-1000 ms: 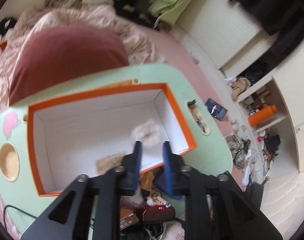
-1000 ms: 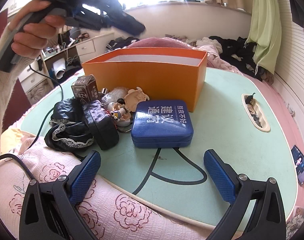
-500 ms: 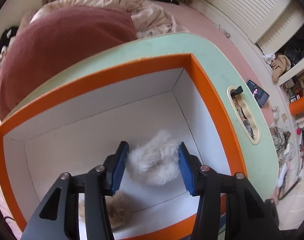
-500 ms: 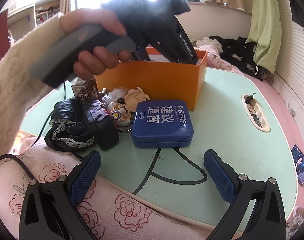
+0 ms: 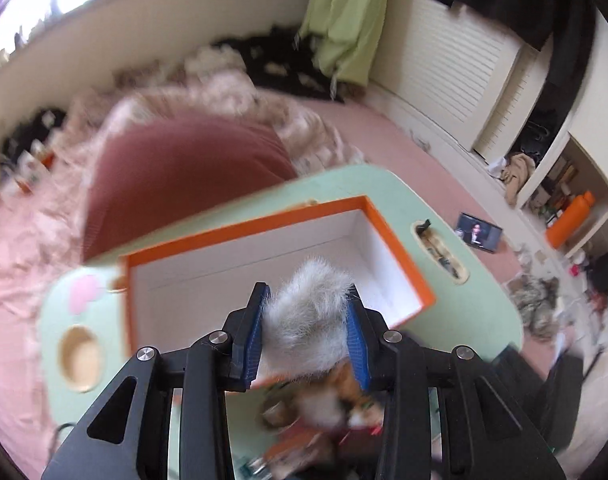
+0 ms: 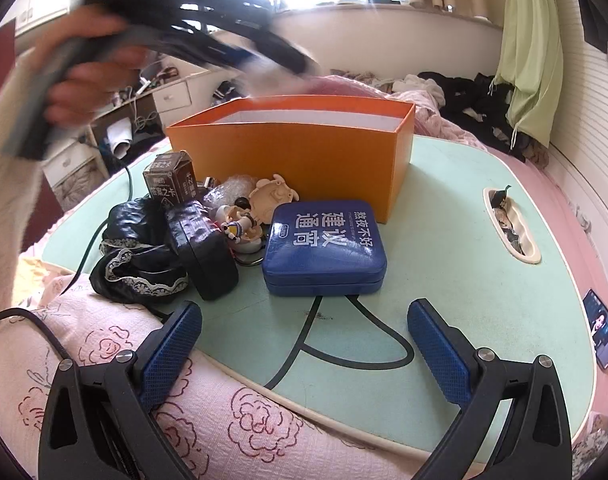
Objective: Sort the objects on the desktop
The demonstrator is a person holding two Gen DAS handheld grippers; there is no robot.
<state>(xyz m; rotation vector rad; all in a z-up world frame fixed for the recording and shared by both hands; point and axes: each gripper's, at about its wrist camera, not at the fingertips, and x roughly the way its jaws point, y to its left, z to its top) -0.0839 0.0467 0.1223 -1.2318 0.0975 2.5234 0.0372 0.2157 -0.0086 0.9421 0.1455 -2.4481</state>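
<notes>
My left gripper (image 5: 308, 292) is shut on a fluffy white ball (image 5: 304, 324), held in the air above the orange box (image 5: 244, 226), whose white inside shows below. From the right wrist it appears as a blurred left gripper (image 6: 280, 64) in a person's hand over the orange box (image 6: 304, 152). My right gripper (image 6: 304, 320) stands open and empty near the table's front edge. Ahead of it lie a blue case (image 6: 324, 248), a brown carton (image 6: 170, 178), a black pouch (image 6: 200, 252), black lace cloth (image 6: 136, 276) and small figurines (image 6: 240, 228).
The green table (image 6: 464, 220) has a slot with small items (image 6: 510, 226) at its right and a black cable (image 6: 344, 344) across its front. A pink flowered quilt (image 6: 184, 420) lies under my right gripper. A red cushion (image 5: 184, 168) sits beyond the box.
The left gripper dipped into the box, opened around the fluffy ball, and has now risen out with the ball between its pads. The right gripper has not moved.
</notes>
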